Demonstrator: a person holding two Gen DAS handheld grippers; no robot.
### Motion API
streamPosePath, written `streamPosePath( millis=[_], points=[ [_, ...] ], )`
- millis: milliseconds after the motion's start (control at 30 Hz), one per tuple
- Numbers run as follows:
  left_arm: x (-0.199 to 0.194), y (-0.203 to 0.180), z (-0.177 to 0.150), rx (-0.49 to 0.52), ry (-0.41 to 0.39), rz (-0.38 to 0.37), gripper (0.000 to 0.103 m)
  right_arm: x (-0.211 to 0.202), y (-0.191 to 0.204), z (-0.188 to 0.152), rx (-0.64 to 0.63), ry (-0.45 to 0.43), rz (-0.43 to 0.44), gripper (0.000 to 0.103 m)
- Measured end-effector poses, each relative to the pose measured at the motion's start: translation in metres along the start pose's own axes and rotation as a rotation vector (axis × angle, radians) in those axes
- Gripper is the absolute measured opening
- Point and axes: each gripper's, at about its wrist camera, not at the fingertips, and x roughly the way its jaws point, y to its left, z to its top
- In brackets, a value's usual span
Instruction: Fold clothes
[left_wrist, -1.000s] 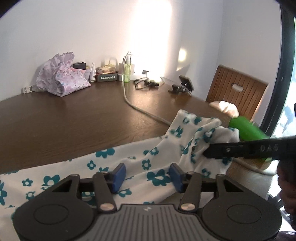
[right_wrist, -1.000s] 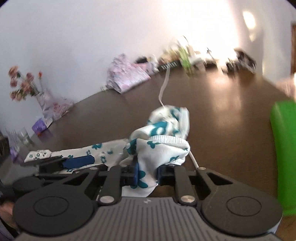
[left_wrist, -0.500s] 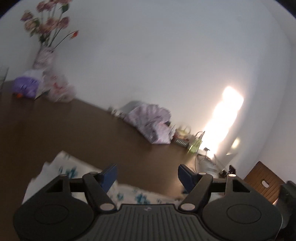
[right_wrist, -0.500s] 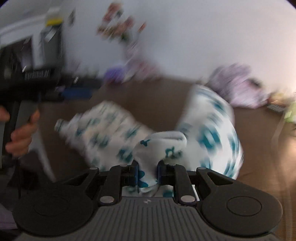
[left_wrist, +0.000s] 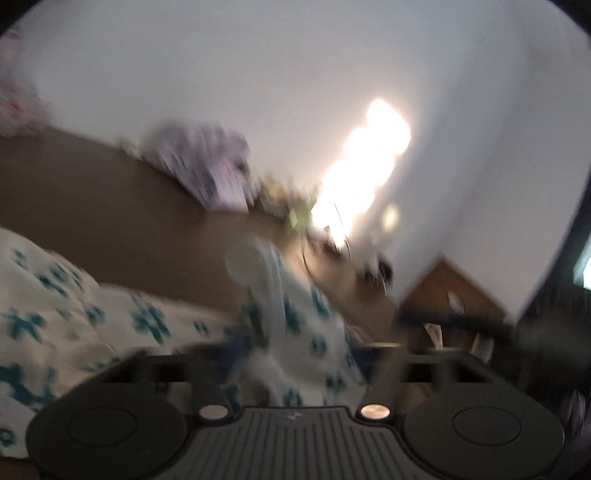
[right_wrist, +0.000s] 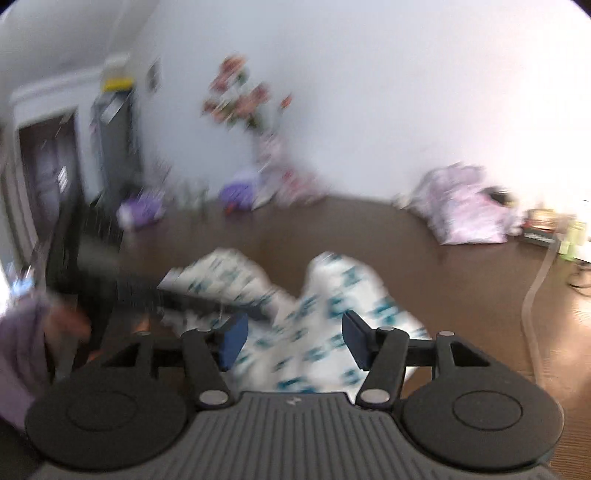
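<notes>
Honestly both views are smeared with motion blur, so plenty stays mushy.

Left wrist view first: the left gripper (left_wrist: 295, 354) sits low in the frame, and its blue pads are nearly lost in the blur. The jaws have just been closing and stand narrow, with a bunched fold of the white garment with teal flowers (left_wrist: 291, 321) between them; it looks pinched, though the blur keeps me from seeing the pads actually press. The rest of that cloth trails left across the brown table (left_wrist: 92, 199). Behind it there's a pink-lilac bundle (left_wrist: 207, 166) by the wall, a glare patch on the white wall, and a wooden chair back (left_wrist: 454, 291) at right, partly cut off by a dark shape I can't identify.

Right wrist view: the right gripper (right_wrist: 291, 341) has just been opening, and its blue pads (right_wrist: 232, 339) stand clearly apart with the flowered cloth lying between and beyond them, not squeezed. The other gripper reaches in from the left as a dark streak, with a hand and a lilac sleeve (right_wrist: 22, 362) behind it. Flowers in a vase (right_wrist: 247, 107) stand at the far wall, and a pale hose (right_wrist: 535, 291) runs down the right. Any writing on the boxes at far right is unreadable.
</notes>
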Motion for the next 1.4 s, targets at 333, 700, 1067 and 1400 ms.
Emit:
streamPosePath(
  millis=[333, 700, 1067, 1400],
  points=[
    [-0.005, -0.002, -0.016, 0.063, 0.067, 0.109, 0.015, 0.122, -0.065, 0.017, 0.116, 0.17, 0.02, 0.02],
    [-0.037, 0.002, -0.019, 0.011, 0.021, 0.22, 0.042, 0.119, -0.048, 0.02, 0.02, 0.267, 0.124, 0.021],
    [-0.083, 0.019, -0.014, -0.142, 0.101, 0.563, 0.06, 0.202, -0.007, 0.06, -0.246, 0.264, 0.227, 0.037],
    [-0.041, 0.033, 0.005, -0.039, 0.094, 0.699, 0.028, 0.23, -0.007, 0.039, -0.141, 0.423, 0.131, 0.005]
  ],
)
